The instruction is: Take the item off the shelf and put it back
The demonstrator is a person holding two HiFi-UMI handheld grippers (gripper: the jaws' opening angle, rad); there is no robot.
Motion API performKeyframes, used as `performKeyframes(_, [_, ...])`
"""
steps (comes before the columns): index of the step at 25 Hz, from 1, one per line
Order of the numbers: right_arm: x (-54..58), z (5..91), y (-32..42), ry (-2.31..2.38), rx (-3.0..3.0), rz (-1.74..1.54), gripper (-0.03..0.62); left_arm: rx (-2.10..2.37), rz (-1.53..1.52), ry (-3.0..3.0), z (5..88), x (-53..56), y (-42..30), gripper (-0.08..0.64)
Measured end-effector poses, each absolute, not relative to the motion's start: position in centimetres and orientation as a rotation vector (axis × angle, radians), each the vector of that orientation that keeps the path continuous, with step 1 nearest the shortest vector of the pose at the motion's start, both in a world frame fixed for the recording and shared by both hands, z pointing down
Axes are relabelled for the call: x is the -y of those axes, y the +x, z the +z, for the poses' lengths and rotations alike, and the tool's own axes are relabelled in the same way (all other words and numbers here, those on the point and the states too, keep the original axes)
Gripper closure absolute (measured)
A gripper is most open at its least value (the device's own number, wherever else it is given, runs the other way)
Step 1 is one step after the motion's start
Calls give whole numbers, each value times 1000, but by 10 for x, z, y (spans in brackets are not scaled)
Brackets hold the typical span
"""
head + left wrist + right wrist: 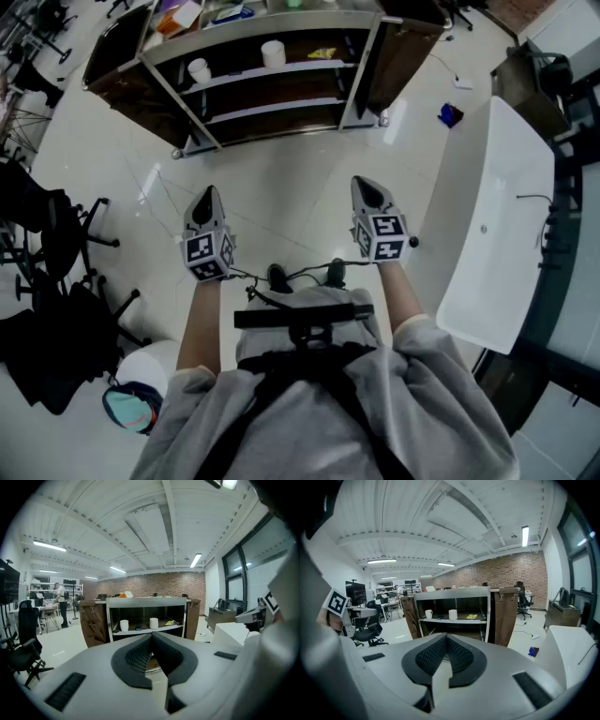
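A metal shelf unit (272, 70) stands a few steps ahead across the tiled floor. Its middle board holds a white cup (198, 70), a white cylinder (273, 53) and a small yellow packet (323, 53). The same three appear in the left gripper view as cup (124, 625), cylinder (153, 623) and packet (170, 622), and in the right gripper view as cup (429, 614), cylinder (453, 614) and packet (472, 617). My left gripper (209, 193) and right gripper (368, 187) are held side by side at waist height, both shut and empty, pointing at the shelf, far from it.
A long white table (497, 216) runs along my right. Black office chairs (56, 244) crowd the left, with a teal bag (131, 408) on the floor near my feet. A blue object (450, 115) lies right of the shelf. A person (60, 604) stands far off.
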State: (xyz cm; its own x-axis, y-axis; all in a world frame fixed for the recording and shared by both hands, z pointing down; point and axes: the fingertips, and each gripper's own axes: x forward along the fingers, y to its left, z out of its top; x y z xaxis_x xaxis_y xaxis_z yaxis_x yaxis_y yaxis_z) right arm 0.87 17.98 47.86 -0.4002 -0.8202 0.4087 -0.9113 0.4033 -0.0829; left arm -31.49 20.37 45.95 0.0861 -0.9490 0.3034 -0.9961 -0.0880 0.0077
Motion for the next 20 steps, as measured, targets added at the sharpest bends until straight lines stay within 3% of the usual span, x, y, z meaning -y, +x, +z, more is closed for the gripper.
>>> performKeyframes(20, [-138, 487, -41, 1610, 2326, 412, 583, 1723, 360, 2374, 462, -148, -311, 554])
